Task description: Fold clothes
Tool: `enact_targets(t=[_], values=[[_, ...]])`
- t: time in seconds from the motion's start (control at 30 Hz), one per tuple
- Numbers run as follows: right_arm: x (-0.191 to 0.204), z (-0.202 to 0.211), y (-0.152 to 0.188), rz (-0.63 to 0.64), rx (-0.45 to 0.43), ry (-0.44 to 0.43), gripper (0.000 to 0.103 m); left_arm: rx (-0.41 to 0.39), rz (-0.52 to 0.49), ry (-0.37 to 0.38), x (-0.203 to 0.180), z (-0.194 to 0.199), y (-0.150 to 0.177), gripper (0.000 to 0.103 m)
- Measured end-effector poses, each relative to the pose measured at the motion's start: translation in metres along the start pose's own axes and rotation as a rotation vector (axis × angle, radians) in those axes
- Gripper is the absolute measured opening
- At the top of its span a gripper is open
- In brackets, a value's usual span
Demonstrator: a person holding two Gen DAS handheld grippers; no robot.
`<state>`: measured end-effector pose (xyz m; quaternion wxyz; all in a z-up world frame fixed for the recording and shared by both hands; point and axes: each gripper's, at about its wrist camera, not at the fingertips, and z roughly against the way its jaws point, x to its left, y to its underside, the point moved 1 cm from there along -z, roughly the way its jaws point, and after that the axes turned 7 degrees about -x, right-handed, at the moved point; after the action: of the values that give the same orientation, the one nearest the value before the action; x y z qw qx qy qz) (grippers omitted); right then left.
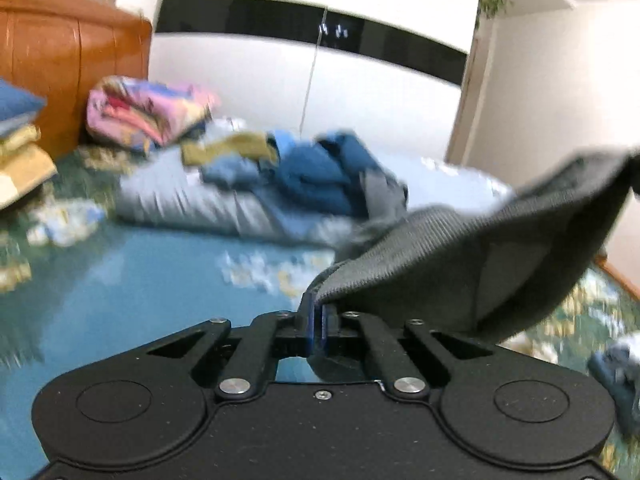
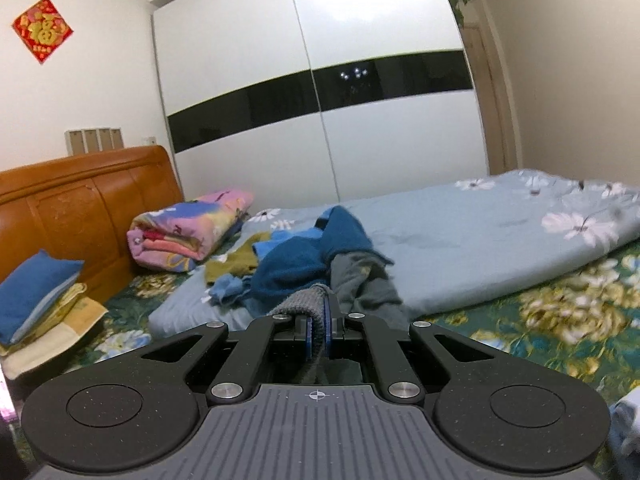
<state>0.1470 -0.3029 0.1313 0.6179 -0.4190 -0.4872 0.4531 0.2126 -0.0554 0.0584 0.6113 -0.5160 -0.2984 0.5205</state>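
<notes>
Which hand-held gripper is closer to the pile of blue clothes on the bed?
Probably the right hand-held gripper: the pile of blue clothes sits just past its fingertips. The left hand-held gripper has bare bedspread before its pile. Both pinch grey knit cloth.

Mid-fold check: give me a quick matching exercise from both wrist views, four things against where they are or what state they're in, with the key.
Things:
1. grey knit garment
2. pink floral quilt
3. blue pillow
4. clothes pile

Places or states:
A. heaped loose on the light blue duvet
B. pinched in both grippers
C. folded beside the wooden headboard
D. on top of a stack at the left edge

Pairs: 1-B, 2-C, 3-D, 4-A
</notes>
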Motion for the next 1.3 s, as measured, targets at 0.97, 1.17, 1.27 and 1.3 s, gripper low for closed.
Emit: enact_targets(t=[0.97, 1.17, 1.27, 1.3], values=[[-0.034, 0.039, -0.074, 0.252, -0.016, 0.181, 0.003, 0.208, 0.088, 0.263, -0.03, 0.015, 0.037, 0.0], [-0.059, -0.008, 0.087, 0.032, 0.326, 0.165, 0.003, 0.234, 0.202, 0.11, 0.055, 0.007, 0.061, 0.0], [-0.055, -0.01, 0.149, -0.07, 0.434, 0.168, 0.011, 0.248, 0.191, 0.102, 0.073, 0.013, 0.075, 0.0], [-0.056, -0.009, 0.162, -0.103, 0.446, 0.177, 0.019, 0.251, 0.178, 0.107, 0.076, 0.015, 0.078, 0.0]])
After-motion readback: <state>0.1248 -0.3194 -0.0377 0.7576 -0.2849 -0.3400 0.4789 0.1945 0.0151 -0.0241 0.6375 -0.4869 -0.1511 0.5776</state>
